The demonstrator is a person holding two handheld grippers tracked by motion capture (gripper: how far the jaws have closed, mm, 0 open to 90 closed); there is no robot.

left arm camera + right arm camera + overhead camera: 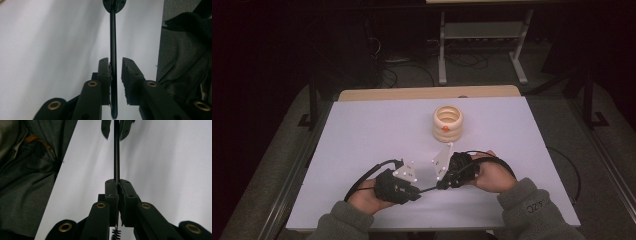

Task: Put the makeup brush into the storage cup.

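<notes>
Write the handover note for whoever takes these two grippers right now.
Right gripper: shut on the thin black brush stem, bristles behind its jaws.
Left gripper: open, stem between its pads, against one and clear of the other.
Things: brush spans both grippers over the table near the person; ribbed cream cup stands upright beyond them, untouched.
Done: brush picked up.
Left: probably taking the brush to the cup.

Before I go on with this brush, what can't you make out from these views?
- Bristles of the brush: right gripper view, cut off by the bottom edge under the right hand-held gripper.
- Inside of the ringed pot: high view, hidden by its own wall.
- Its orange mark: high view, too small to read.
</notes>
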